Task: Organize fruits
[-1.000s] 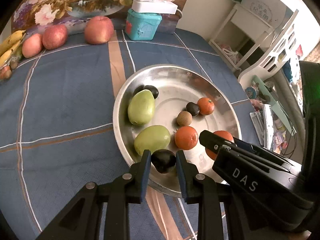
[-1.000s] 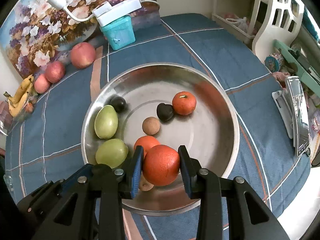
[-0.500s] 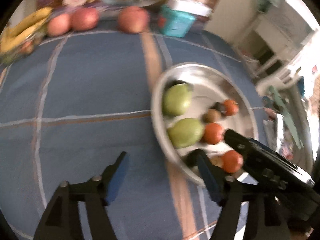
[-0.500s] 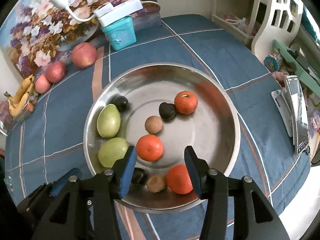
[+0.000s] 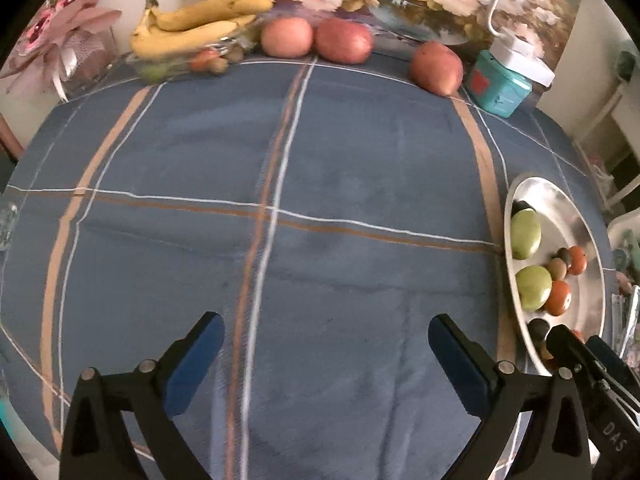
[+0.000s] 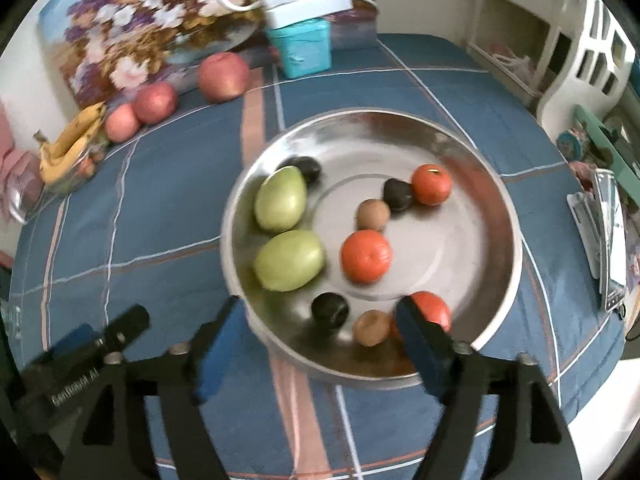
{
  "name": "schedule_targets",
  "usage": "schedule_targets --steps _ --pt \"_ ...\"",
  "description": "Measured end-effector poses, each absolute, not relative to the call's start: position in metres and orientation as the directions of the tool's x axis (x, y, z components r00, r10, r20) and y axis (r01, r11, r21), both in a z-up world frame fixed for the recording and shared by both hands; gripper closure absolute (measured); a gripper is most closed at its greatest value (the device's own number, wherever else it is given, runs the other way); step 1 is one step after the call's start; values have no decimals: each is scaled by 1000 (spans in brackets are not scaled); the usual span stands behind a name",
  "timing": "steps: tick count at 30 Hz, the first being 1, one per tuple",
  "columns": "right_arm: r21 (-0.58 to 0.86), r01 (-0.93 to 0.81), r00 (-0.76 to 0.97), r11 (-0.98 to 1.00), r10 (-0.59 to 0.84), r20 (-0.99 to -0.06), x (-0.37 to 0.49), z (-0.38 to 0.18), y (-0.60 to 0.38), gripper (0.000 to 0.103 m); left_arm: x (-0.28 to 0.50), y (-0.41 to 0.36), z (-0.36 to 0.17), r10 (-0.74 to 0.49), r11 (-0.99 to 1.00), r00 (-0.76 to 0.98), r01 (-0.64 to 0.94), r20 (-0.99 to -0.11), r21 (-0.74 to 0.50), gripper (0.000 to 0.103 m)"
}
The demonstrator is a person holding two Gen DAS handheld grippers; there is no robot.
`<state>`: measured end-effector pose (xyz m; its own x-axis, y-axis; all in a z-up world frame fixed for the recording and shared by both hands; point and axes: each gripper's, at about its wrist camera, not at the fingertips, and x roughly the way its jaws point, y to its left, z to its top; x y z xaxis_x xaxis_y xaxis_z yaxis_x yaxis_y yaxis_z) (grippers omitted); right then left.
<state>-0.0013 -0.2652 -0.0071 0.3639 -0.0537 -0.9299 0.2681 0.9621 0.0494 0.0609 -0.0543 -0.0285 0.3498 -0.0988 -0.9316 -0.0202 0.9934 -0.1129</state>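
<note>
The steel dish (image 6: 500, 208) holds two green mangoes (image 6: 280, 200), three oranges (image 6: 366, 256), dark plums (image 6: 330, 308) and small brown fruits (image 6: 373, 214). My right gripper (image 6: 318, 306) hangs over the dish's near rim with its jaws opening. A plum and a brown fruit lie below the gap, untouched, and an orange (image 6: 434, 308) sits by the right finger. My left gripper (image 5: 324, 324) is over bare blue cloth to the left of the dish (image 5: 560, 208), jaws opening wide with nothing between them.
Three red apples (image 5: 344, 40) and a bunch of bananas (image 5: 196, 24) on a glass bowl line the table's far edge. A teal box (image 5: 500, 92) with a white power strip stands at the far right. A white chair (image 6: 580, 68) stands beyond the table.
The left gripper let go of a dark plum in the dish and swung left over the cloth. The right gripper released an orange near the dish's front rim and drew back, widening.
</note>
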Motion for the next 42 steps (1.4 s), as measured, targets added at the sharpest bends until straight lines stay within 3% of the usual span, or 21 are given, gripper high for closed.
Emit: schedule_targets --steps 6,9,14,25,42 --pt "38 221 394 974 -54 -918 -8 -4 -249 17 49 -47 -23 -86 996 389 0 -917 -93 0" --pt "30 210 413 977 -61 -909 -10 -5 -244 4 46 -46 -21 -54 998 425 2 -904 -59 0" --pt "12 193 413 981 -70 -908 -13 -11 -238 4 43 -43 -18 52 999 436 -34 -898 41 0" --pt "-2 199 453 980 -93 -887 -27 3 -229 4 33 -32 -19 163 986 349 -97 -923 137 0" --pt "-17 178 549 984 -113 -828 -43 38 -220 4 9 -25 25 5 998 470 -58 -882 -25 0"
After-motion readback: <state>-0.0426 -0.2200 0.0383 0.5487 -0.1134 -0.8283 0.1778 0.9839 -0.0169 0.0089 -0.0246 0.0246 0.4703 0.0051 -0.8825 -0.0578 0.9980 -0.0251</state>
